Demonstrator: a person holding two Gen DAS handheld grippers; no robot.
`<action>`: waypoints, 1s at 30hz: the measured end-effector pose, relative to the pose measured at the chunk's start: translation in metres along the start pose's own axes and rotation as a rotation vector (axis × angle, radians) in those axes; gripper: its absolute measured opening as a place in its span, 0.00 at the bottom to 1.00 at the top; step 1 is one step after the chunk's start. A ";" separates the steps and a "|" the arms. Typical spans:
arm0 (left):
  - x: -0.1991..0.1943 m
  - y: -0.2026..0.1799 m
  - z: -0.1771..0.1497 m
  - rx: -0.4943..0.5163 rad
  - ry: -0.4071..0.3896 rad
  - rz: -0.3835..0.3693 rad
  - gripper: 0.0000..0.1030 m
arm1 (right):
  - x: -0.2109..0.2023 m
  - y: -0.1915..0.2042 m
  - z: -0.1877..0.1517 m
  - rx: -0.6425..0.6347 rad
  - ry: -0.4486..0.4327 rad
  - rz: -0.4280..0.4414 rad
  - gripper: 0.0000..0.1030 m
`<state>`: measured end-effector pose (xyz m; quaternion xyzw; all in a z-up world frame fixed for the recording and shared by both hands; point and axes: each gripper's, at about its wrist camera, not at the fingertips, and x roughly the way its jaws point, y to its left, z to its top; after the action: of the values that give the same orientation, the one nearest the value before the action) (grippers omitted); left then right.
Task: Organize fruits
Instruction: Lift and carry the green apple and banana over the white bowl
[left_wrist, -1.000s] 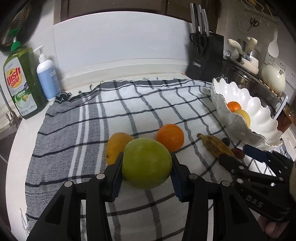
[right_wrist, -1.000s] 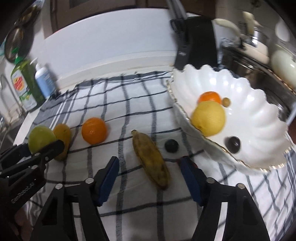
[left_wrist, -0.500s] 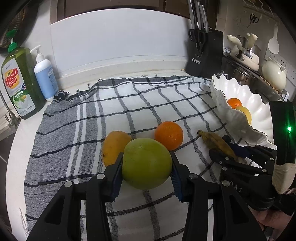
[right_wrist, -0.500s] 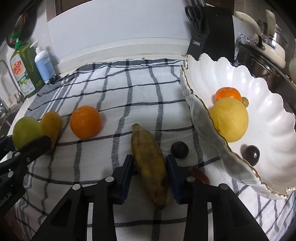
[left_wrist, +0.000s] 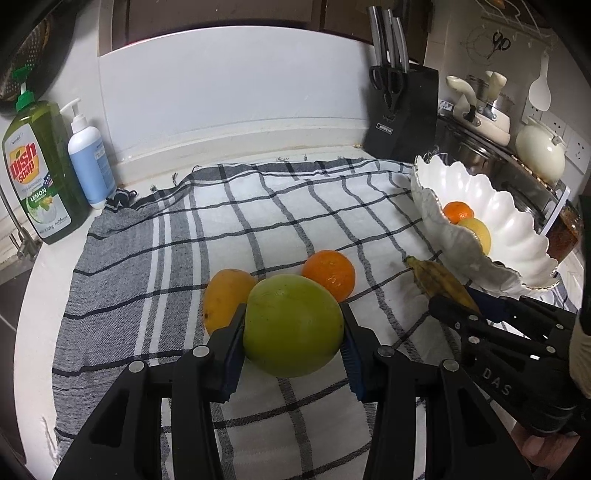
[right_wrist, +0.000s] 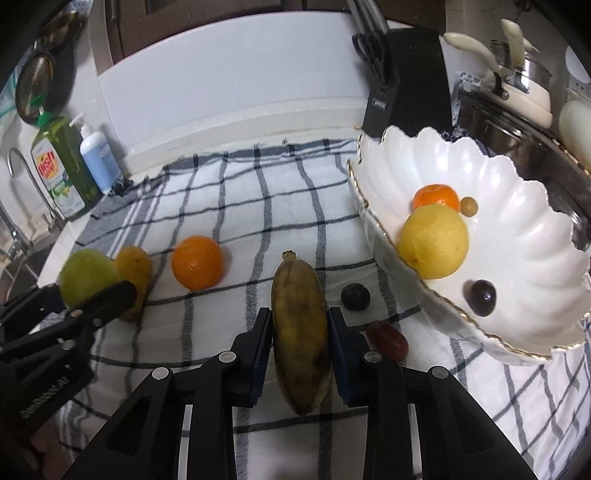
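Both hands are loaded at once here. The left gripper (left_wrist: 293, 334) is clamped on the big green fruit (left_wrist: 293, 325), pads pressed to its sides, down low over the checked cloth (left_wrist: 258, 206). The right gripper (right_wrist: 299, 354) is closed on the browning banana (right_wrist: 300, 332), gripping it across the middle. Over in the scalloped white bowl (right_wrist: 517, 206) sit a lemon (right_wrist: 434, 242), a tangerine (right_wrist: 436, 195), a dark grape (right_wrist: 484, 297) and a small olive-coloured one (right_wrist: 469, 205). So call it partly done. On the cloth waiting: the orange (right_wrist: 197, 262), the yellow mango (right_wrist: 135, 271), a dark round fruit (right_wrist: 355, 296) and a reddish one (right_wrist: 388, 341) just beside the bowl.
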<state>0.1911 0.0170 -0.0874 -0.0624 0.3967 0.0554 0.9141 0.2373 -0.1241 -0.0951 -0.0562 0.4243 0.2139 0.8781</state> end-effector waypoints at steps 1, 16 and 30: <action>-0.003 -0.001 0.001 0.002 -0.005 -0.002 0.44 | -0.003 0.000 0.001 0.001 -0.006 0.001 0.30; -0.025 -0.029 0.020 0.056 -0.056 -0.057 0.44 | -0.057 -0.019 0.006 0.084 -0.096 -0.045 0.30; -0.013 -0.108 0.057 0.152 -0.065 -0.179 0.44 | -0.087 -0.095 0.016 0.217 -0.154 -0.176 0.30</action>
<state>0.2398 -0.0816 -0.0318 -0.0262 0.3626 -0.0546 0.9300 0.2410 -0.2344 -0.0260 0.0185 0.3699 0.0926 0.9243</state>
